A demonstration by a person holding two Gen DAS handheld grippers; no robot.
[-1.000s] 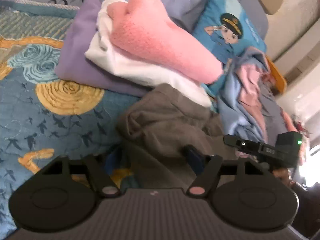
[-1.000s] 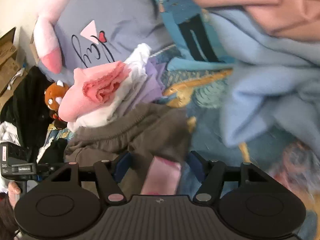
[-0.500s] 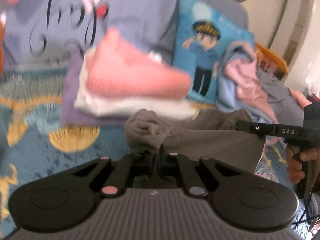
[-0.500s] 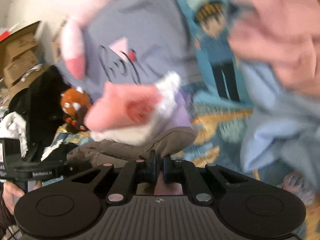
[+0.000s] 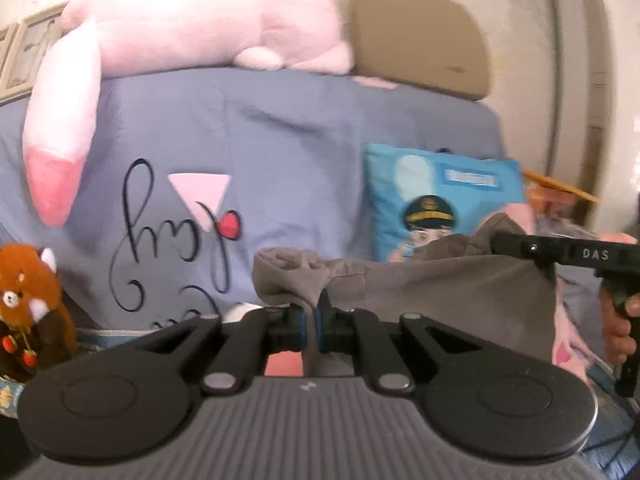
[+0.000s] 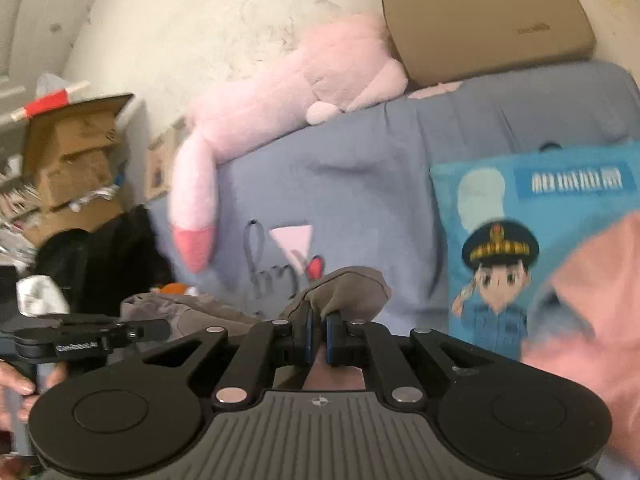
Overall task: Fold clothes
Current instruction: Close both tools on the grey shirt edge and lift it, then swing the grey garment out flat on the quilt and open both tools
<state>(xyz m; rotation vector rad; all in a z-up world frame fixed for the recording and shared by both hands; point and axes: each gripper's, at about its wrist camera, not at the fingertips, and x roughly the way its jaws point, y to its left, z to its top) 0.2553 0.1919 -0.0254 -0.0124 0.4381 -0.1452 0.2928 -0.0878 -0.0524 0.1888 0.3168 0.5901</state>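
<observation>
- Left wrist: left gripper (image 5: 311, 326) clamped on a bunched edge of the grey-brown garment (image 5: 440, 280), which hangs stretched toward the right gripper (image 5: 516, 246), in front of the grey-blue cushion (image 5: 280, 152)
- Right wrist: right gripper (image 6: 318, 338) pinching another corner of the garment (image 6: 348, 288); left gripper body (image 6: 80, 338) at left, cartoon pillow (image 6: 520, 260) behind

Both views are bright with soft daylight. In the left wrist view the top of the pink plush toy (image 5: 208, 28) washes out into glare against the pale wall (image 5: 520, 8). Motion blur softens both pictures, most of all the pink cloth (image 6: 592, 320) at the right edge of the right wrist view. Fisheye curvature bends the edges, and the corners go black. Shadows are faint.
</observation>
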